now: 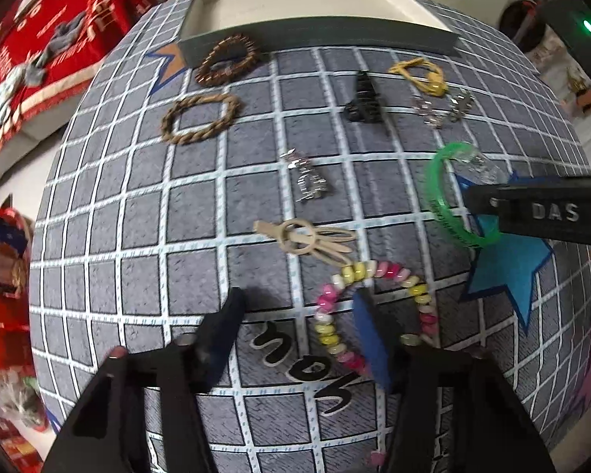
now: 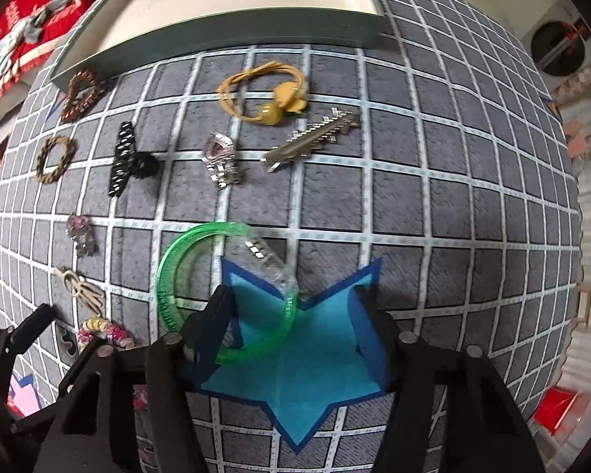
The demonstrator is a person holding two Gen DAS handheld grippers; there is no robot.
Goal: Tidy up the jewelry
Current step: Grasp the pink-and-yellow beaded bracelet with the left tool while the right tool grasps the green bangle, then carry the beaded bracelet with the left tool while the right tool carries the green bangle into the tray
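Note:
Jewelry and hair pieces lie scattered on a grey checked mat [image 1: 145, 213]. A green bangle [image 2: 185, 272] lies just ahead of my right gripper [image 2: 291, 327], which is open, its left finger [image 2: 212, 323] overlapping the bangle's rim. The bangle also shows in the left wrist view [image 1: 441, 201]. My left gripper [image 1: 299, 327] is open above a pink and yellow bead bracelet [image 1: 374, 272]; its right pad [image 1: 370, 339] sits inside the loop. A shallow white tray [image 1: 201, 12] with a grey wall stands at the far edge; it also shows in the right wrist view [image 2: 216, 43].
On the mat lie a brown spiky bracelet [image 1: 228, 59], rope bracelet [image 1: 201, 118], black claw clip [image 1: 362, 98], yellow hair tie [image 2: 264, 94], silver clips [image 2: 311, 140], a clear clip [image 2: 220, 157], a beige clip [image 1: 307, 236]. Red fabric [image 1: 39, 39] lies left.

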